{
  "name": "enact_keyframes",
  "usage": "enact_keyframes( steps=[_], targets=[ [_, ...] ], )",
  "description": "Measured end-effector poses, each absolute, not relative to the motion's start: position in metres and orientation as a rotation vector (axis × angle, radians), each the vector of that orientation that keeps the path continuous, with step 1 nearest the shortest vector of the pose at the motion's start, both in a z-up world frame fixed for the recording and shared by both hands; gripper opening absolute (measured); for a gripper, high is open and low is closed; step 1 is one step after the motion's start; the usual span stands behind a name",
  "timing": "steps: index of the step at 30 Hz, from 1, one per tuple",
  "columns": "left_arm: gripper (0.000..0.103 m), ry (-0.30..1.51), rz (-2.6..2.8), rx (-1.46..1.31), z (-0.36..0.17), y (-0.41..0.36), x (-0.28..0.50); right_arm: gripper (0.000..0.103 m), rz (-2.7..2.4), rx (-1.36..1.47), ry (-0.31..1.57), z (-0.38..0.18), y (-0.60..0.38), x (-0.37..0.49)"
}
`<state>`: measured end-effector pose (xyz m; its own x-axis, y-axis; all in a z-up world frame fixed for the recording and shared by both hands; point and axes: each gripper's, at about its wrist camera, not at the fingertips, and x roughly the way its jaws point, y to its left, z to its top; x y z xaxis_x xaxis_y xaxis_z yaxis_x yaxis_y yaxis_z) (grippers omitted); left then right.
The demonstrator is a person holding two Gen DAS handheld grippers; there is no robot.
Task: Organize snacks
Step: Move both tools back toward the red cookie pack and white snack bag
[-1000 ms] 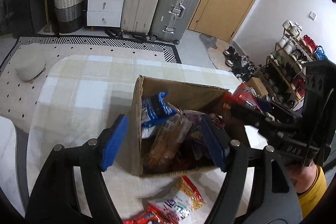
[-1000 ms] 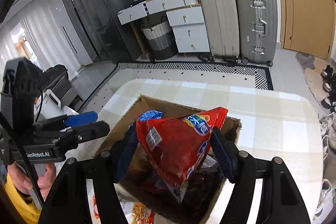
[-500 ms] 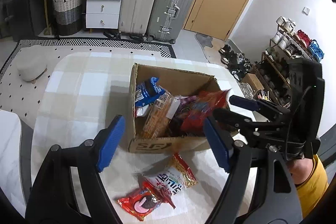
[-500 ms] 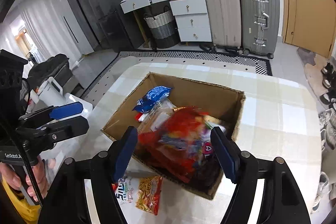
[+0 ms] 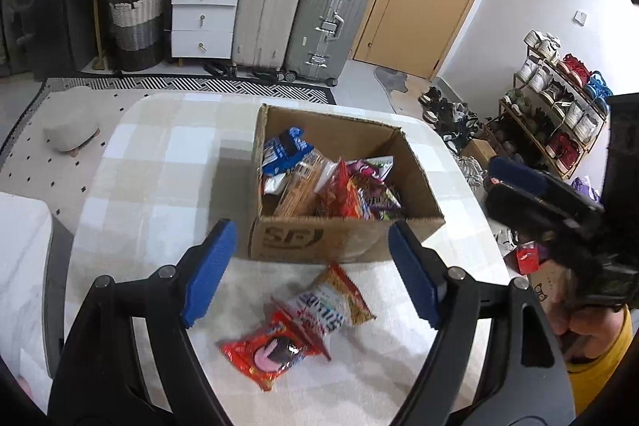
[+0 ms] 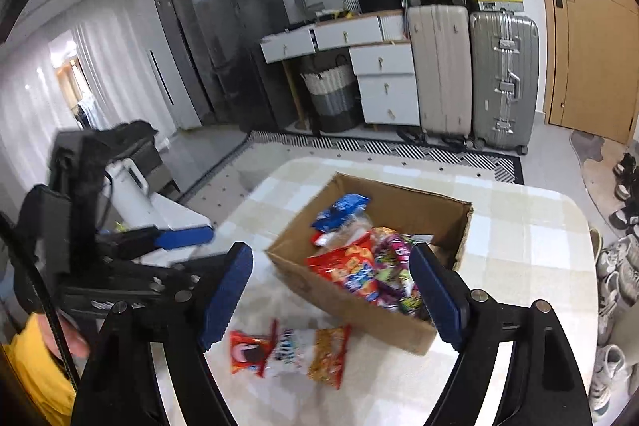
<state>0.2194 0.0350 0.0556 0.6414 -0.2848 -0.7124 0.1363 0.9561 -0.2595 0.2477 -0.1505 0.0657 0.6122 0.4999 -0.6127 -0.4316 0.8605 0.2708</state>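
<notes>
A cardboard box [image 5: 343, 242] [image 6: 399, 322] stands on the checked table, full of snack bags. A red chip bag [image 6: 343, 266] lies on top of them, and a blue packet [image 5: 285, 150] leans at the box's far left. Three packets lie on the table before the box: red [image 5: 263, 354], white [image 5: 319, 310] and orange [image 5: 347, 290]. My left gripper [image 5: 310, 228] hovers above these packets with its jaws opening and nothing between them. My right gripper [image 6: 331, 252] hangs back from the box, jaws opening, also with nothing between them.
The table's rounded edge [image 5: 471, 186] runs just right of the box. A white chair or stool [image 6: 167, 210] stands at the table's left. Suitcases [image 5: 303, 14], drawers and a shoe rack [image 5: 559, 106] line the room behind. A person's hand and yellow sleeve [image 5: 591, 338] hold the right gripper.
The right gripper let go of the red chip bag, which dropped into the box. Both grippers drew back and up from the box, bringing the three loose packets into view.
</notes>
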Motion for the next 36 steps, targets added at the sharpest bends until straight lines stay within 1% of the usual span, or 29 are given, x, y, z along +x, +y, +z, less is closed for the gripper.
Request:
enact_keyframes(
  steps=[4, 6, 7, 8, 11, 12, 14, 17, 22, 28, 36],
  targets=[
    [0.078, 0.797, -0.184, -0.167, 0.059, 0.04, 0.188, 0.084, 0.556, 0.113, 0.659, 0.078, -0.15, 0.208],
    [0.08, 0.75, -0.15, -0.165, 0.067, 0.044, 0.166, 0.086, 0.555, 0.11, 0.611, 0.082, -0.15, 0.187],
    [0.082, 0.731, -0.14, -0.162, 0.07, 0.046, 0.157, 0.087, 0.561, 0.115, 0.586, 0.084, -0.15, 0.176],
    [0.083, 0.698, -0.124, -0.153, 0.075, 0.047, 0.143, 0.09, 0.567, 0.128, 0.556, 0.085, -0.151, 0.163],
    [0.086, 0.642, -0.074, -0.112, 0.088, 0.048, 0.116, 0.092, 0.581, 0.154, 0.507, 0.085, -0.152, 0.135],
    [0.088, 0.612, -0.041, -0.095, 0.093, 0.049, 0.104, 0.094, 0.583, 0.171, 0.493, 0.084, -0.153, 0.125],
    [0.102, 0.559, -0.022, -0.091, 0.1, 0.052, 0.083, 0.098, 0.597, 0.208, 0.467, 0.082, -0.154, 0.112],
    [0.102, 0.503, -0.011, -0.085, 0.103, 0.053, 0.057, 0.1, 0.61, 0.239, 0.43, 0.078, -0.153, 0.091],
    [0.102, 0.529, 0.003, -0.055, 0.093, 0.052, 0.042, 0.1, 0.623, 0.267, 0.4, 0.068, -0.148, 0.067],
    [0.102, 0.584, 0.012, -0.089, 0.066, 0.06, 0.034, 0.101, 0.578, 0.262, 0.35, 0.05, -0.152, 0.04],
    [0.102, 0.577, 0.074, -0.096, 0.031, 0.072, 0.031, 0.102, 0.509, 0.18, 0.376, 0.018, -0.155, 0.036]
  ],
)
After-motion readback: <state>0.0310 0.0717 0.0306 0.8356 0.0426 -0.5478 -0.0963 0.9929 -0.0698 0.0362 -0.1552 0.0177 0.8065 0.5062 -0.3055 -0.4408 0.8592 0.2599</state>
